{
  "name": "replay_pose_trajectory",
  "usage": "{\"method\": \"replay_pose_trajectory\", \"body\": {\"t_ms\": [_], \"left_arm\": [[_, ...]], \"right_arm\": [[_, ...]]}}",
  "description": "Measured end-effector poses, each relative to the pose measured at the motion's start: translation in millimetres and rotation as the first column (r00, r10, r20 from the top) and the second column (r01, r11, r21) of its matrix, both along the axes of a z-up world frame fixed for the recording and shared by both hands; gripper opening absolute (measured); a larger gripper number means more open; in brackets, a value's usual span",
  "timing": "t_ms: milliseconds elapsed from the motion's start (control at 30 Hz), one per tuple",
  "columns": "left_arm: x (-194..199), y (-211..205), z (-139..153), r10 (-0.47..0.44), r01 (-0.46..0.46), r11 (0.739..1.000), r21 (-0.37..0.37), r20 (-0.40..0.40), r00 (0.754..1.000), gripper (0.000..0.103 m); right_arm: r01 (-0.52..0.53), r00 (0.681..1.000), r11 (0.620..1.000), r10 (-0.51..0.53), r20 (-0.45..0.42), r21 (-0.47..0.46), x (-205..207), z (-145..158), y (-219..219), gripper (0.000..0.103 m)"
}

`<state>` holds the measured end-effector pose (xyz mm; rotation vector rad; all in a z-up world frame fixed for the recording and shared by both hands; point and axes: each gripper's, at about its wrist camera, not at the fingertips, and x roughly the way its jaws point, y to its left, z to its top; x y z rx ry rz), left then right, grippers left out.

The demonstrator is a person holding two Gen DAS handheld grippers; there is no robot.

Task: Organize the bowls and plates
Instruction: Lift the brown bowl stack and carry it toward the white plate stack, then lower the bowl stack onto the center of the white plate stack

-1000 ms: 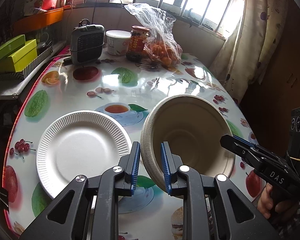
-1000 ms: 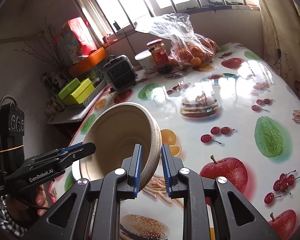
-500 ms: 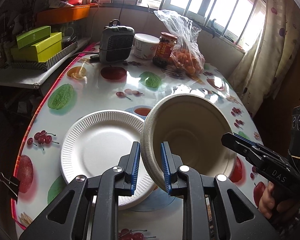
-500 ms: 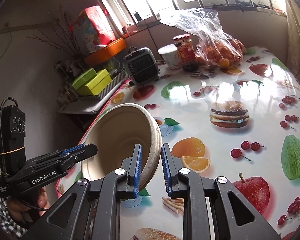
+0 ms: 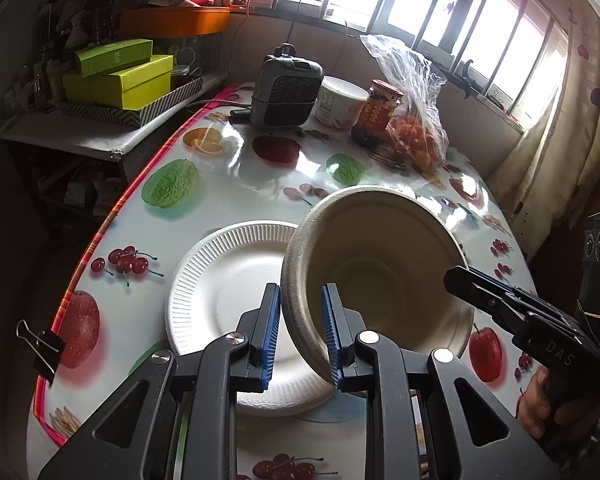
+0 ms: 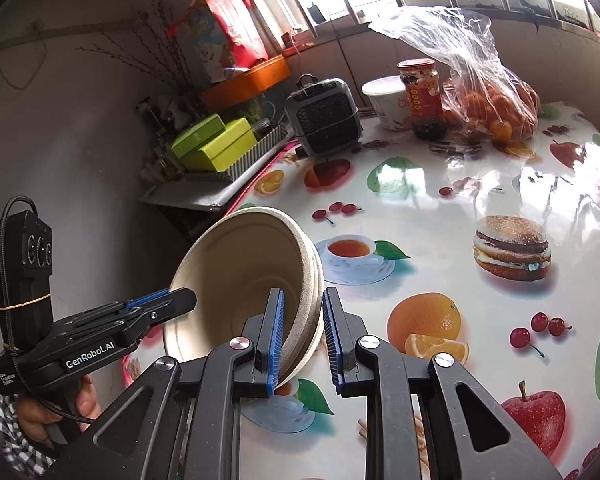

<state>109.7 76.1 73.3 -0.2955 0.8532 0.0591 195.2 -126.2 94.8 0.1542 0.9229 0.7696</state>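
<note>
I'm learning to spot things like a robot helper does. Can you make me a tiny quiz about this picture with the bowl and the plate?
1. True or false: the beige paper bowl is lying flat on the table.
2. How many grippers pinch the bowl's rim? A) none B) one C) two
3. What white thing lies on the table just beside the tilted bowl?

Key
1. False. It is tilted and held up in the air.
2. C. The left gripper and the right gripper each clamp the rim on opposite sides.
3. The ribbed white paper plate, resting flat.
</note>
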Motion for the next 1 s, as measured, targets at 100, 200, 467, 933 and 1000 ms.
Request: {"method": "replay_pose_trajectory", "body": {"t_ms": [100,200,467,933,1000], "left_arm": [[-2,8,0,0.023,-0.023,1.000,-0.003,-0.004,1.000,0.022],[-3,14,0,0.043,-0.043,0.999,-0.003,-0.008,0.999,0.022],[-1,34,0,0.074,-0.074,0.997,-0.004,-0.007,0.997,0.022],[7,61,-21,0.091,-0.093,0.995,-0.027,-0.053,0.994,0.022],[8,62,-23,0.089,-0.091,0.995,-0.032,-0.058,0.994,0.022]], "right_arm": [[-0.024,1.000,1.000,0.024,-0.005,0.003,2,-1,8,0.019],[-0.041,0.999,0.999,0.042,-0.015,0.006,5,-3,15,0.019],[-0.065,0.997,0.998,0.066,-0.037,0.009,14,-9,38,0.019],[-0.084,0.994,0.996,0.081,-0.077,-0.029,23,-27,69,0.019],[-0.081,0.994,0.996,0.078,-0.083,-0.033,24,-29,71,0.019]]}}
